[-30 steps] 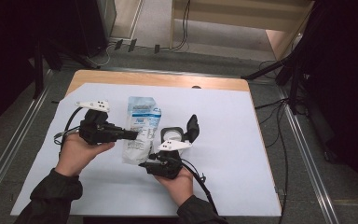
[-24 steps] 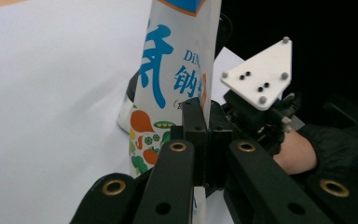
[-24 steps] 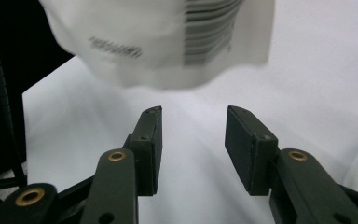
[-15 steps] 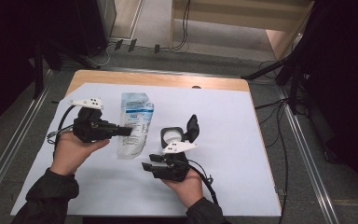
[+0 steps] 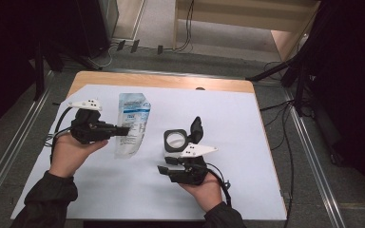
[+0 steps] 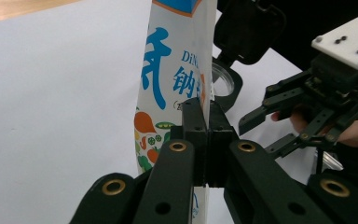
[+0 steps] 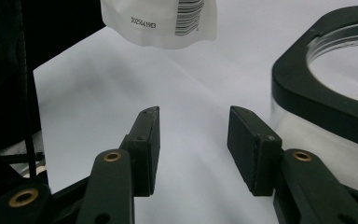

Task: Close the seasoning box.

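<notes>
A: What are the left gripper's [image 6: 204,135] fingers [image 6: 193,126] doing?

B: Clenched on the edge of the white plastic pouch with blue print [image 5: 131,122], which the left gripper view shows pinched between them, standing on edge. From above, that pouch [image 6: 172,79] sits over the white sheet on the worktop [image 5: 247,128], toward its left half.

A: And the right gripper [image 7: 193,140]?

B: Its fingers [image 7: 147,149] are released, spread wide, with nothing between them. The right gripper view shows the barcode end of the pouch [image 7: 161,21] and, just beside the fingers, the clear square jar with a black rim [image 7: 326,93]. The high view adds that its hinged black lid stands up.

A: Counts?

B: One pouch, one jar [image 5: 176,140], two grippers, left [image 5: 123,129] and right [image 5: 164,164].
</notes>
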### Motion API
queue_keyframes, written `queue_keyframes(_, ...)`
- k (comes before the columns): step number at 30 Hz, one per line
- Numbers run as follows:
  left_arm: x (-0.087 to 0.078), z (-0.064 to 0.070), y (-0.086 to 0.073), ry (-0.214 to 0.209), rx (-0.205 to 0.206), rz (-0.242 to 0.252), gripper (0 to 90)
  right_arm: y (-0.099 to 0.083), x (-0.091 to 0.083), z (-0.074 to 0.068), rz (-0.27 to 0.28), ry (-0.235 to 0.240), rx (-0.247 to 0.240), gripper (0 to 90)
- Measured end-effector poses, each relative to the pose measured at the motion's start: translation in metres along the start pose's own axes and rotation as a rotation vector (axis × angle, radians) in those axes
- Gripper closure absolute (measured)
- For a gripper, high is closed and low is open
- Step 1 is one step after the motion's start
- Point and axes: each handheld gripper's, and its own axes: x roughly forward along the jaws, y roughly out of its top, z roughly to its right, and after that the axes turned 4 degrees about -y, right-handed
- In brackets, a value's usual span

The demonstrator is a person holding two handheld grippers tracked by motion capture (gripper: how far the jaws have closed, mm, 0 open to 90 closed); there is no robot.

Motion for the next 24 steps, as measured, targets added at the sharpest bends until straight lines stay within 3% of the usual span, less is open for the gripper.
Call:
queue_keyframes(8,0.002,-0.011,0.001,0.027,-0.010,0.010,90.0,-0.001,-0.012,0.008,0.018,-0.019,-0.003,55.0)
queue_keyframes(17,0.002,-0.026,0.003,0.062,-0.020,0.028,90.0,-0.005,-0.023,0.018,-0.010,-0.068,-0.029,54.9)
queue_keyframes(24,0.005,-0.041,0.003,0.093,-0.043,0.036,90.0,-0.006,-0.031,0.024,-0.011,-0.091,-0.011,54.9)
